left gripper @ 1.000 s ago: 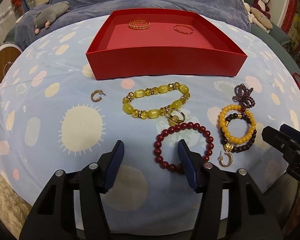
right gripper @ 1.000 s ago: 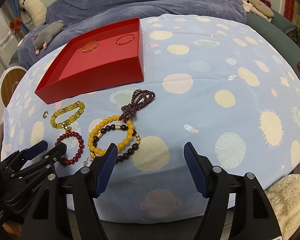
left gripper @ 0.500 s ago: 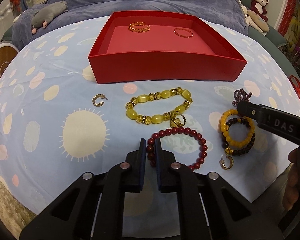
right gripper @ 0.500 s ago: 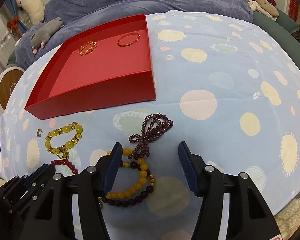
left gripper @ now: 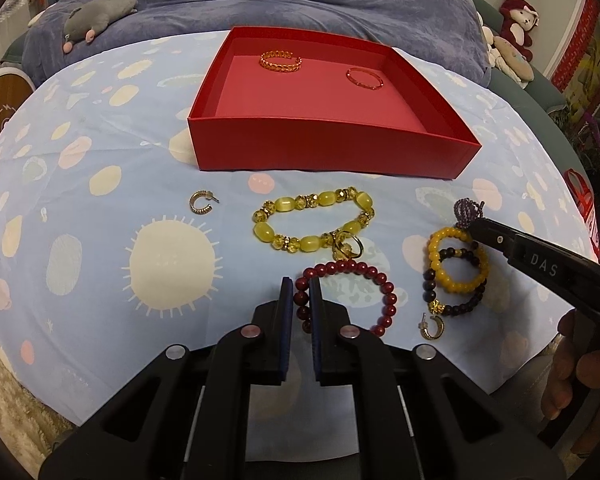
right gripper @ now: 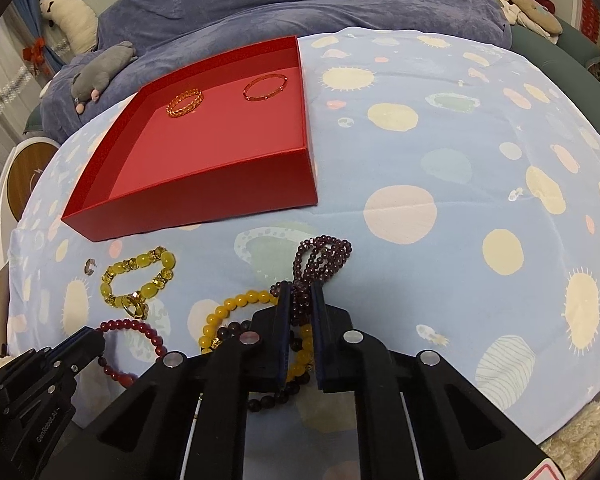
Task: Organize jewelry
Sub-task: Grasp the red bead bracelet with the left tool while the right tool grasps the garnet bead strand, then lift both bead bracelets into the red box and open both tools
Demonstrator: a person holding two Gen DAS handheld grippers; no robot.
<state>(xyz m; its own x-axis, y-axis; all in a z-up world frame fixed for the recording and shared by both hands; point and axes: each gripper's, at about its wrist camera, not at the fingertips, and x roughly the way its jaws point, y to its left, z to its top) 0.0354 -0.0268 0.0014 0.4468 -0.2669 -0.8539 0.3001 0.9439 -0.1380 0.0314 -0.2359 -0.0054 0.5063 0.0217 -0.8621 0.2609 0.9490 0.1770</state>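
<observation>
Left gripper (left gripper: 301, 286) clamped on the left side of the red bracelet (left gripper: 350, 272), beads pinched between the pads; the bracelet lies flat on the tabletop (left gripper: 100, 264). Right gripper (right gripper: 301, 292) jaws just closed in, now clamped on the purple strand (right gripper: 324, 256) near its lower end; the looped part of the strand fans out past the fingertips on the cloth.

Red box (left gripper: 332, 152) sits further back, open, with a gold chain ring (left gripper: 281, 59) and a thin red bangle (left gripper: 365, 78) on its floor, apart from each other.

On the tabletop in front of the box: yellow bracelet (left gripper: 312, 220) with a gold ring (left gripper: 346, 246) touching its lower right, orange bracelet (left gripper: 458, 260) overlapping a dark bracelet (left gripper: 460, 304), one hoop earring (left gripper: 202, 202) off to the left, another (left gripper: 432, 326) just below the dark bracelet.
</observation>
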